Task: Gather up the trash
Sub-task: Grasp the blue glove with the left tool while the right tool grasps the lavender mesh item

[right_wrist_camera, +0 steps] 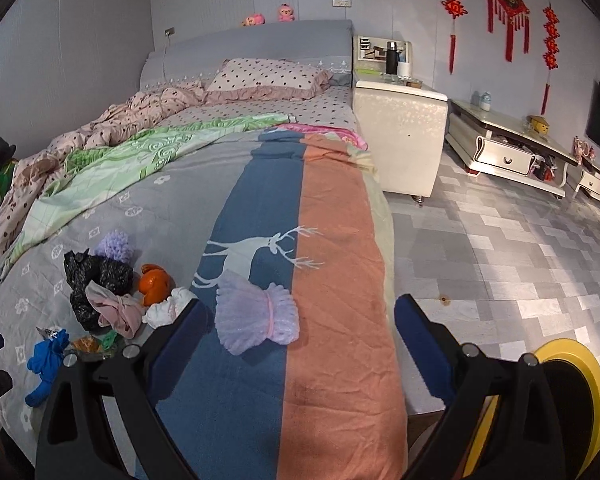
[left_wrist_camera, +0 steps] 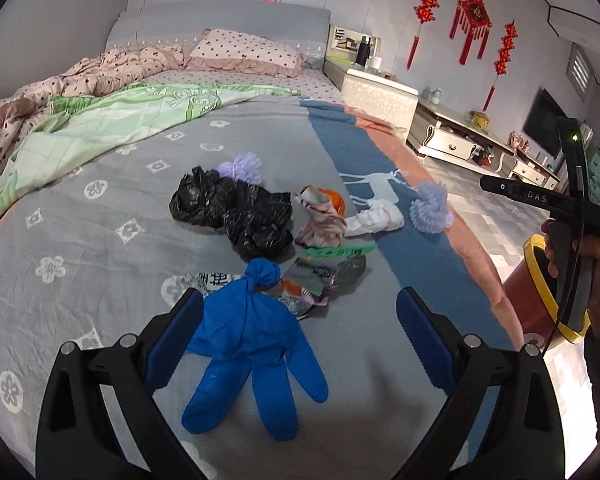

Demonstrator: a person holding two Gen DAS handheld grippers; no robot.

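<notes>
Knotted blue glove [left_wrist_camera: 256, 344] flat on bedspread, black bags [left_wrist_camera: 236, 210], wrappers [left_wrist_camera: 324, 272], possibly crumpled tissue [left_wrist_camera: 374, 218] beyond.

Polka-dot pillow [left_wrist_camera: 246, 50], red wall knots [right_wrist_camera: 507, 10], white nightstand [right_wrist_camera: 402, 140]

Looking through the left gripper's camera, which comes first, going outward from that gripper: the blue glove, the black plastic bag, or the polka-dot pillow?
1. The blue glove, lying between the open fingers of the left gripper.
2. The black plastic bag, farther up the bed, slightly left of centre.
3. The polka-dot pillow, at the headboard end.
</notes>
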